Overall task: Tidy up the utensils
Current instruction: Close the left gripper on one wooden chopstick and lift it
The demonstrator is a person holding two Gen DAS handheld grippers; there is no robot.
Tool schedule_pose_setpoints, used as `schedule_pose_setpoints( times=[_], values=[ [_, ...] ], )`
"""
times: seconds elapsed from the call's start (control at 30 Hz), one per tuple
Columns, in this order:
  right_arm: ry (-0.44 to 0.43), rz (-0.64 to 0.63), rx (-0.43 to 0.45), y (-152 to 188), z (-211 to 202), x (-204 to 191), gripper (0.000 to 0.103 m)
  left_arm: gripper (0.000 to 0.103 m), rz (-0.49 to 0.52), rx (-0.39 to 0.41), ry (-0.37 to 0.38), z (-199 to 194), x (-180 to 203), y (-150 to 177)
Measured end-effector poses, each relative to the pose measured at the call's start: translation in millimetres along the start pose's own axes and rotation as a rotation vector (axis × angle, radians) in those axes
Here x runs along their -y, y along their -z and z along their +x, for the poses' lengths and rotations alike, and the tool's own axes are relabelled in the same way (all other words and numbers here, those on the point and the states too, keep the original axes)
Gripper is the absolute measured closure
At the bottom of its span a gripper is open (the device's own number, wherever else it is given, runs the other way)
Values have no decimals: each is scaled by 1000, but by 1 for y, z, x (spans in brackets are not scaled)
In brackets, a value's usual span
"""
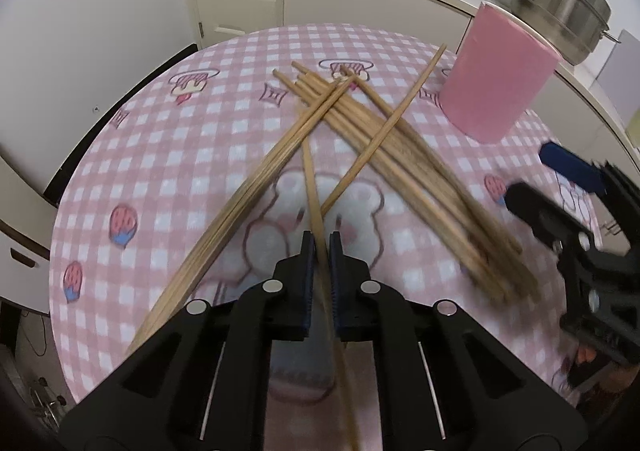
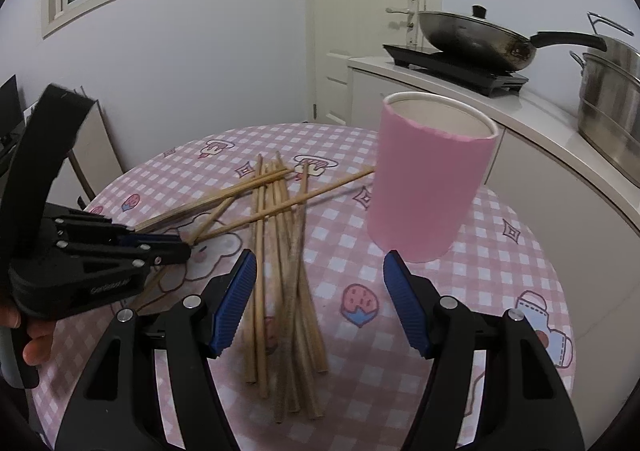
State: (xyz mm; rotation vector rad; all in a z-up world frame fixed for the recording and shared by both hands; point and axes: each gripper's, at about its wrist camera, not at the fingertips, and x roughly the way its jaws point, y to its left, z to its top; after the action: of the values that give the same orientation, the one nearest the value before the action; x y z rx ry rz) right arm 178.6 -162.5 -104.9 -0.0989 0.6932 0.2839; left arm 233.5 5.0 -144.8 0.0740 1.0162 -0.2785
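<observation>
None of the chopsticks (image 2: 280, 251) stands in the pink cup (image 2: 430, 179) yet, so by my judgement the sorting has barely begun: the whole heap lies loose on the checked worktop (image 2: 500, 251), and only one stick is in hand.

The worktop fills the middle of both views. The cup stands upright at the upper right of the left wrist view and right of centre in the right wrist view, its base on the cloth, just beside the far tip of one slanted stick. The heap spreads across the centre — a main bundle running lengthwise, with a few sticks crossed over it at a slant.

The left tool (image 1: 322, 251), at the bottom centre of its own view, is closed on a single chopstick (image 1: 312, 187), which passes between the blue pads and points up the frame toward the heap. The right tool (image 2: 320, 303) stands wide open over the near ends of the bundle, gripping nothing.

What is left, as I judge it: carry this stick to the cup, then the rest of the heap.

Only the right wrist view shows the cup's open mouth and white inside, with no stick in it; the left wrist view shows only its outer wall. Only the left wrist view shows the pads pinching the stick — in the other, that tool appears side-on at the left edge with part of a hand (image 2: 36, 339) below it.
</observation>
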Motion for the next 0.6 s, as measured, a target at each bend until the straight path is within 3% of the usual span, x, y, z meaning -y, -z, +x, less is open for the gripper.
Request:
schedule_pose_setpoints(
  times=[0.27,0.43,0.6],
  values=[
    [-13,-20,-29,-1,6,-14,40,97,-26,27,28,-29,-18,41],
    [-18,-31,-51,-2,11,-24,40,96,-32,66,80,-42,-22,41],
    [-6,-37,-60,-3,15,-26,40,96,-39,70,78,-40,-28,33]
  ],
)
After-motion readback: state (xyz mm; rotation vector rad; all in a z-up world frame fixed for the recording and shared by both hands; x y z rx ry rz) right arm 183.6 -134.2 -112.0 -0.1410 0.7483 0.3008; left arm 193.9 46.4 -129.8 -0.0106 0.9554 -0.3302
